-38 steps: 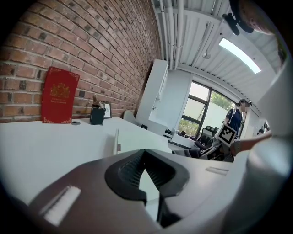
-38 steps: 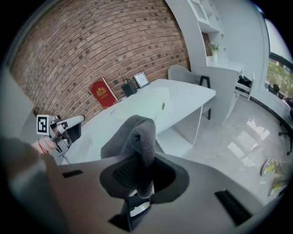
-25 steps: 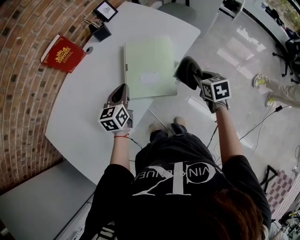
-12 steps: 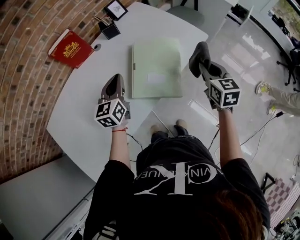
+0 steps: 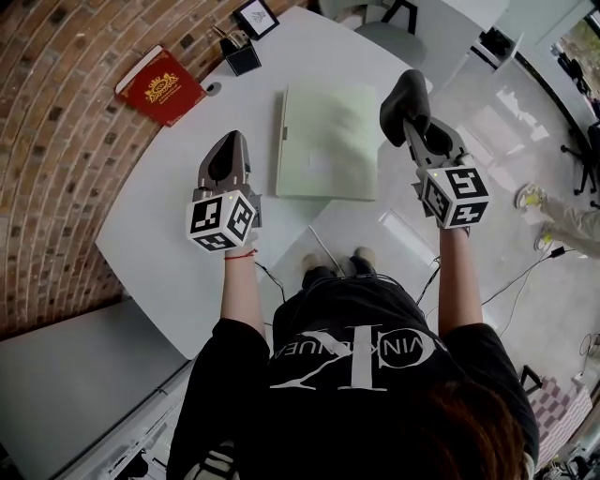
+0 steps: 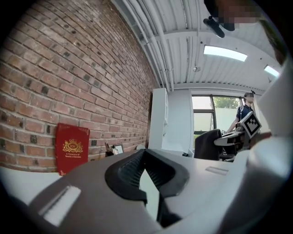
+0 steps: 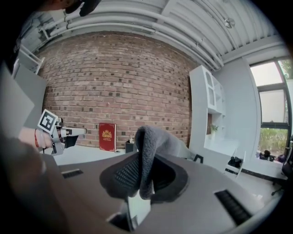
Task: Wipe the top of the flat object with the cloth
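Observation:
A pale green flat folder [image 5: 328,141] lies on the white table [image 5: 159,216]. My right gripper [image 5: 411,120] hangs in the air by the folder's right edge, shut on a dark grey cloth [image 5: 401,97]. In the right gripper view the cloth [image 7: 153,146] stands folded up out of the closed jaws of the right gripper [image 7: 145,176]. My left gripper [image 5: 229,148] is held above the table left of the folder, shut with nothing in it. In its own view the left gripper [image 6: 146,172] points level at the brick wall, its pads together.
A red book [image 5: 161,86] leans at the brick wall, with a black pen holder [image 5: 242,56] and a small framed picture [image 5: 255,17] beside it. A chair [image 5: 394,28] stands beyond the table. Someone's shoes [image 5: 530,197] and a cable [image 5: 525,272] are on the floor at right.
Both grippers have risen away from the table and now point more level. The cloth has stayed in the right gripper, lifted off beside the folder's right edge.

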A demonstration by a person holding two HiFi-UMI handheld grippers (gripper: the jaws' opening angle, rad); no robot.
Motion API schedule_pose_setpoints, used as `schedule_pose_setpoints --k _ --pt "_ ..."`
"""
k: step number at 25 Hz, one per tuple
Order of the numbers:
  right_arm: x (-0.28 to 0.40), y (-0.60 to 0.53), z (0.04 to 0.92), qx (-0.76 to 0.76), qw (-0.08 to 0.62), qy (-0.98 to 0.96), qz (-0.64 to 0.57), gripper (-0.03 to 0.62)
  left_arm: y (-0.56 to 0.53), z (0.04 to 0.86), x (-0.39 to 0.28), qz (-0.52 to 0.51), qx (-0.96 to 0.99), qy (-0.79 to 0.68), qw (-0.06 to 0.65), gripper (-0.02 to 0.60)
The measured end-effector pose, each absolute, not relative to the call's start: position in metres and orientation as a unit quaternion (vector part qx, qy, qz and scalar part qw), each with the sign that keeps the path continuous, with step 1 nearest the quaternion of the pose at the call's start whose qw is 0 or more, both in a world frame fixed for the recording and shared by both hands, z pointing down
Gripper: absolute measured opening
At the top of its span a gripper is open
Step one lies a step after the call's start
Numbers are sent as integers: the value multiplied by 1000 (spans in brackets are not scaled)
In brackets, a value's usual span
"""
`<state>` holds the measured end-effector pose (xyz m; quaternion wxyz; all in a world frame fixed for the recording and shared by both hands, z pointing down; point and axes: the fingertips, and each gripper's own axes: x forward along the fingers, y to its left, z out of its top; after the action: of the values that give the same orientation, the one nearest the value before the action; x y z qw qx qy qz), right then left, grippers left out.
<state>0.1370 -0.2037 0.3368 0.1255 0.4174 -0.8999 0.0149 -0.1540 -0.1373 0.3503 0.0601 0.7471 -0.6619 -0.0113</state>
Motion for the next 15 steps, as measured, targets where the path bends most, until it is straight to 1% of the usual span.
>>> schedule_pose_setpoints --k 6,15 --pt "129 -199 320 412 108 -905 -5 51 -129 327 -159 -10 741 -671 27 11" --pt "119 -198 307 407 89 -909 -18 51 -126 318 -166 -19 736 -676 18 11"
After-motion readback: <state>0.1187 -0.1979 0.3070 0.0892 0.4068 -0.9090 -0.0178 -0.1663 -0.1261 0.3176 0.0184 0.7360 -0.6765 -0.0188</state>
